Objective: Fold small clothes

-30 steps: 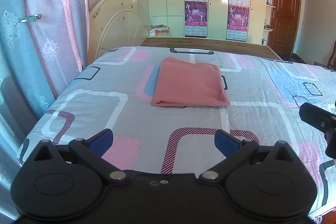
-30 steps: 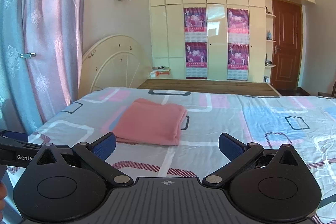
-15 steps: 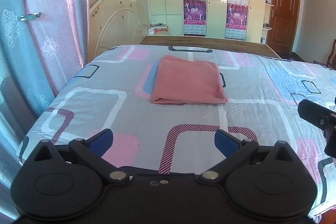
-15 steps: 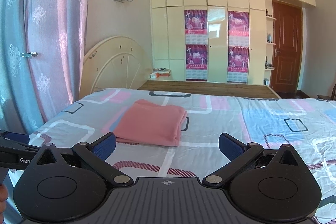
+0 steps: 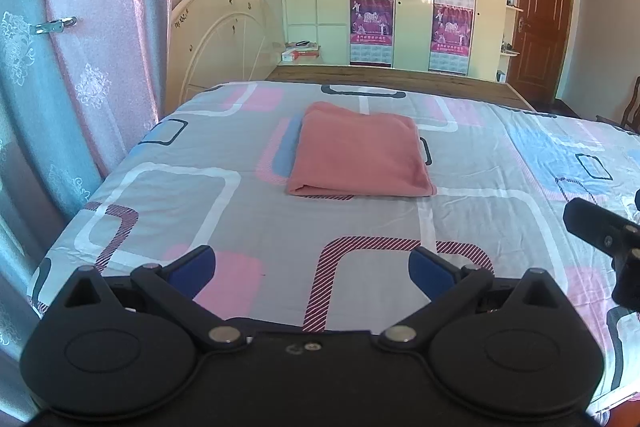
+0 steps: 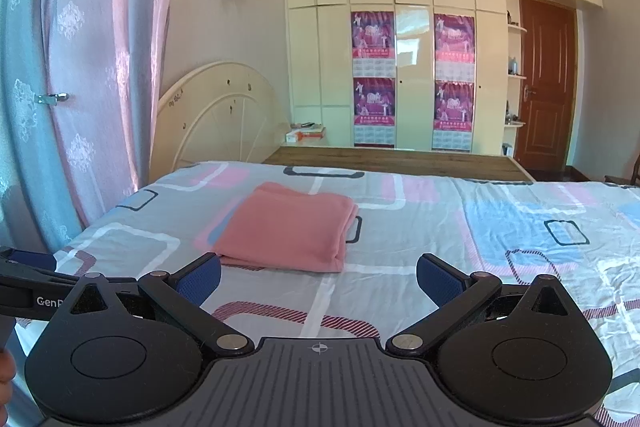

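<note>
A salmon-pink cloth (image 5: 360,155) lies folded into a neat rectangle on the patterned bedsheet (image 5: 200,203), a little left of the bed's middle. The same cloth (image 6: 286,233) shows in the right wrist view, just beyond the left fingertip. My left gripper (image 5: 313,269) hovers open over the near edge of the bed, well short of the cloth, nothing between its blue pads. My right gripper (image 6: 319,281) is also open and empty, held higher and to the right. Part of the right gripper pokes in at the left wrist view's right edge.
Pink and blue curtains (image 5: 60,75) hang along the left side. A cream round headboard (image 5: 224,35) leans against the far wall beside cream wardrobes with purple posters (image 6: 414,79). A wooden bed frame (image 6: 396,159) edges the far side; a brown door (image 6: 546,87) stands at the right.
Both grippers have risen and pulled back slightly, so the folded cloth sits a little farther away in both views. The cloth has not moved.
</note>
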Available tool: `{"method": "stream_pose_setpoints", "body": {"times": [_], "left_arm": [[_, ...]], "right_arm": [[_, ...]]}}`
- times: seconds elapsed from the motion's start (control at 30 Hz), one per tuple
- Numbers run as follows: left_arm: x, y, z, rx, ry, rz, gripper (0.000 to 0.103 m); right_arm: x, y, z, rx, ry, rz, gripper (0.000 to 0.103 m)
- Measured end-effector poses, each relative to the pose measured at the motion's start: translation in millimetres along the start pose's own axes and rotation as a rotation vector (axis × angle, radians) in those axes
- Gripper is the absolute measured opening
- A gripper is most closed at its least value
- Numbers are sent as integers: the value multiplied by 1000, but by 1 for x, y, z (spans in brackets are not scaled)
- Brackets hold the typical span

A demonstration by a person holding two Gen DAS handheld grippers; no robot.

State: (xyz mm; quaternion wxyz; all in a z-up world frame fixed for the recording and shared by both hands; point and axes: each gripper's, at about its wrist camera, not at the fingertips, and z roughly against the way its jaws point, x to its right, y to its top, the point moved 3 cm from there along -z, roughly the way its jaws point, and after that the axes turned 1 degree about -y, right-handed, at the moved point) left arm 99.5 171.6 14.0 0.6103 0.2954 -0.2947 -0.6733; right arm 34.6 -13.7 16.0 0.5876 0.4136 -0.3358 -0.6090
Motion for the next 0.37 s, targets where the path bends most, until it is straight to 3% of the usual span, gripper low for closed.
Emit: {"method": "stream_pose_setpoints", "body": {"times": [0.37], "left_arm": [[0,9,-27,-11,-17,-23,102]], "right_arm": [[6,-3,-20,-31,-23,-14,103]]}}
